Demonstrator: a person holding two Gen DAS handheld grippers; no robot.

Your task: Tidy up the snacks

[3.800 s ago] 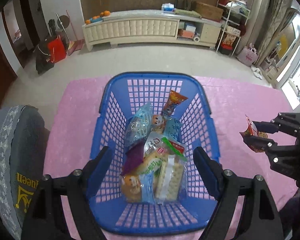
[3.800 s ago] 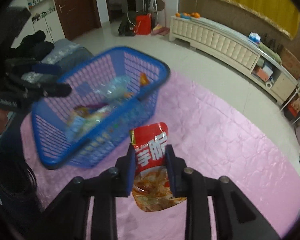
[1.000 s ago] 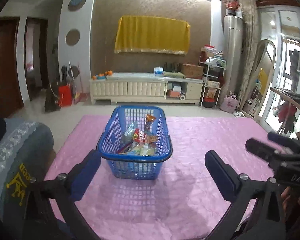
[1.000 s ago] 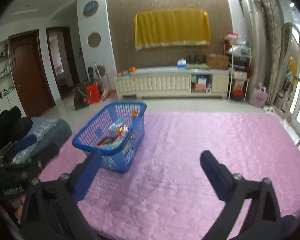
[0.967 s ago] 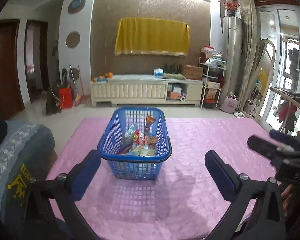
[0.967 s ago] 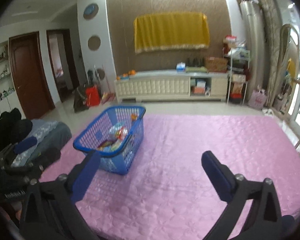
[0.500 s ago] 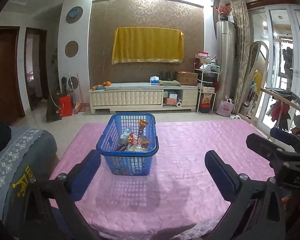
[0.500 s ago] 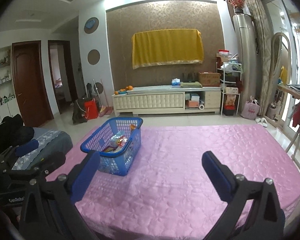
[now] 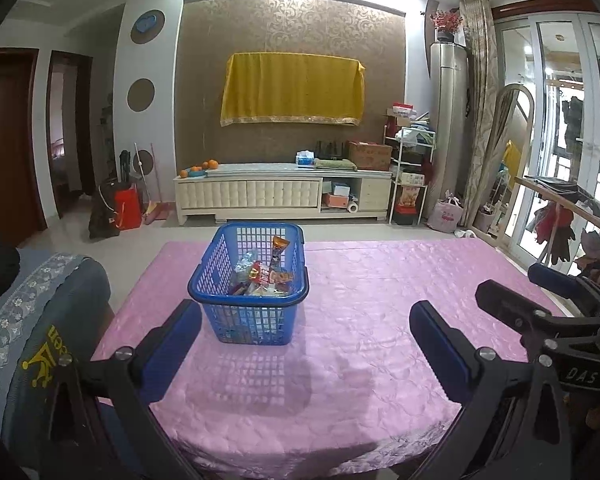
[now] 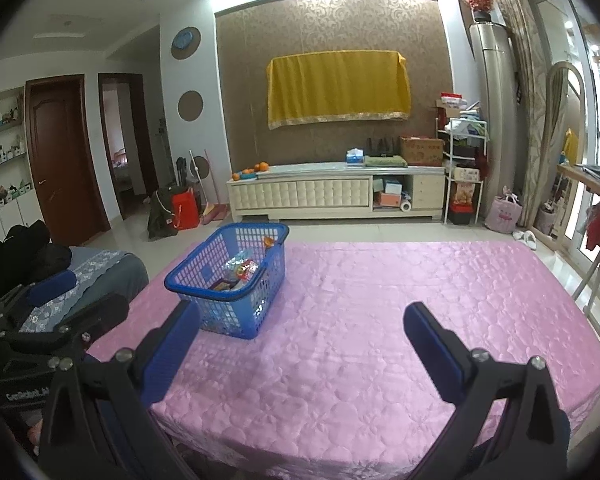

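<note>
A blue plastic basket (image 9: 220, 272) stands on the pink quilted table (image 9: 380, 280), toward its left side. It holds several snack packets (image 9: 266, 276), one upright orange-red packet at the back. The basket also shows in the right wrist view (image 10: 204, 276). My left gripper (image 9: 306, 320) is open and empty, held back near the table's front edge, well short of the basket. My right gripper (image 10: 302, 322) is open and empty, to the right of the basket and back from it. It shows in the left wrist view (image 9: 540, 296) at the right edge.
A grey-blue chair back (image 9: 40, 320) stands left of the table. A cream TV cabinet (image 9: 284, 196) with oranges lines the far wall. A shelf rack (image 9: 408, 176), a standing air conditioner (image 9: 448, 120) and a clothes rack (image 9: 568, 208) are at the right.
Both grippers have drawn back and up from the basket, so it looks smaller and farther. The red snack bag that the right gripper held 3.8 s ago is out of its jaws.
</note>
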